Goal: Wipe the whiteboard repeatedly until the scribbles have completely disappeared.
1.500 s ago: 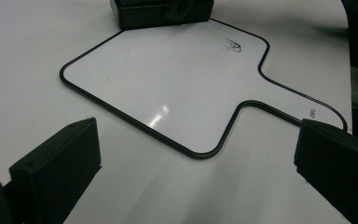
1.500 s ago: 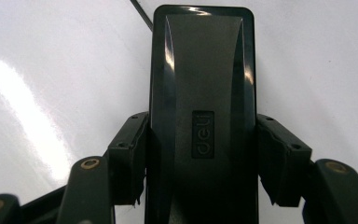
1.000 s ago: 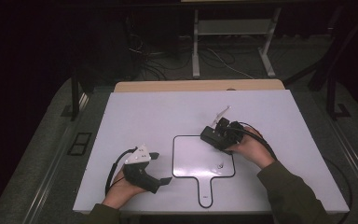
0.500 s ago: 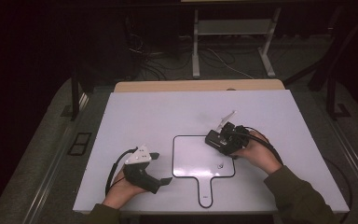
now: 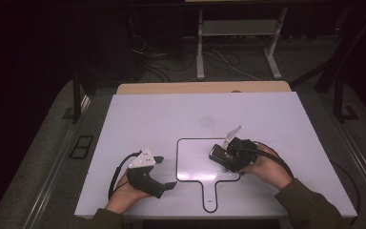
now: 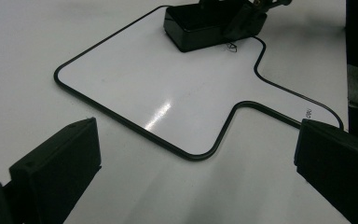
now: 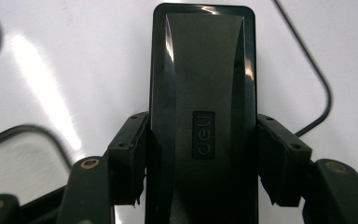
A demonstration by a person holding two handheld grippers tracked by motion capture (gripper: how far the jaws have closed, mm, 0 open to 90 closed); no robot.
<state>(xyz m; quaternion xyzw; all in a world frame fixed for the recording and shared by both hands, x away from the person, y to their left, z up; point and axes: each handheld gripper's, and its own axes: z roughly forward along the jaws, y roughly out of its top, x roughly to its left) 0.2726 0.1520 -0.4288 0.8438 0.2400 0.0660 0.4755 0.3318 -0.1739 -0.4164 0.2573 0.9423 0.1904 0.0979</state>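
Note:
A small white paddle-shaped whiteboard [image 5: 194, 160] with a black rim lies flat on the white table, its handle toward the person. My right gripper [image 5: 225, 156] is shut on a black block eraser [image 5: 217, 154] marked "deli" [image 7: 203, 93], which rests on the board's right part. The jaws clamp its two long sides [image 7: 203, 154]. A small dark scribble [image 6: 233, 46] sits on the board just beside the eraser [image 6: 196, 25]. My left gripper [image 5: 165, 171] rests on the table left of the board's handle, open and with nothing in it [image 6: 198, 140], pointing at the whiteboard [image 6: 168, 84].
The white table [image 5: 171, 114] extends far beyond the board, with a wooden strip [image 5: 205, 88] along its back edge. Cables trail from both grippers. Dark floor, cables and a white stand [image 5: 200, 43] lie behind the table.
My right gripper has slid the eraser across the board's right side toward the person. The left gripper has stayed put.

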